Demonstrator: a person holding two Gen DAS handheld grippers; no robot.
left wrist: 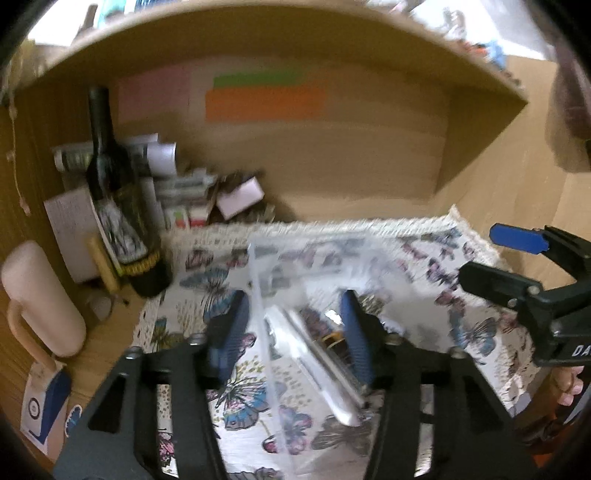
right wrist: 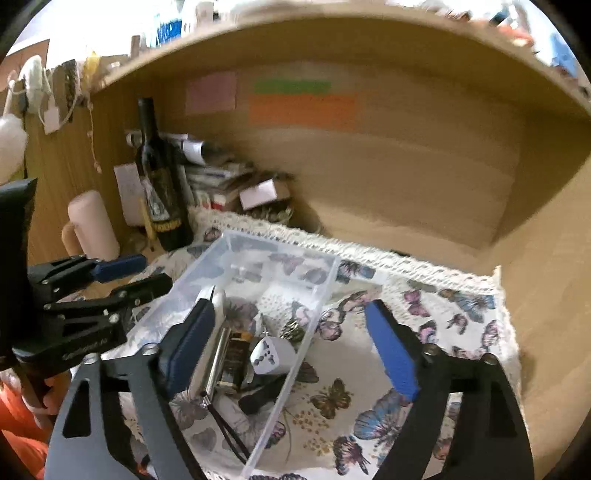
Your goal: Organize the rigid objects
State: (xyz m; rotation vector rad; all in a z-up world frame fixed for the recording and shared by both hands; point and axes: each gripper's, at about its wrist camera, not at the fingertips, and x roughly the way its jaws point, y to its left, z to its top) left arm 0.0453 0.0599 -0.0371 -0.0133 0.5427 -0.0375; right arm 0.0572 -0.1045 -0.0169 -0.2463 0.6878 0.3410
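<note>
1. Covering the wooden desk (right wrist: pixel 546 295) is a butterfly-print cloth (right wrist: pixel 424 314) with a lace edge, set inside a wooden alcove under a shelf (right wrist: pixel 332 26).
2. On the cloth lies a clear plastic box (right wrist: pixel 317 291), the landmark here. In it are a white plug adapter (right wrist: pixel 273 356), a silver bar-shaped item (right wrist: pixel 212 365), a dark battery-like piece (right wrist: pixel 236 358) and a black item with a cord (right wrist: pixel 258 398).
3. Left of the box stand a dark wine bottle (right wrist: pixel 159 184) and a pale pink mug (right wrist: pixel 94 225); behind it, stacked papers and small cartons (right wrist: pixel 221 181).
4. Left tool (left wrist: pixel 291 332): jaws released, apart over the box, gripping nothing.
5. Right tool (right wrist: pixel 295 347): jaws spread wide, empty, straddling the box's right wall.
6. Only the right view shows the box's contents sharply; the left view blurs them, yet shows a blue-and-white carton (left wrist: pixel 44 406) left of the box.
</note>
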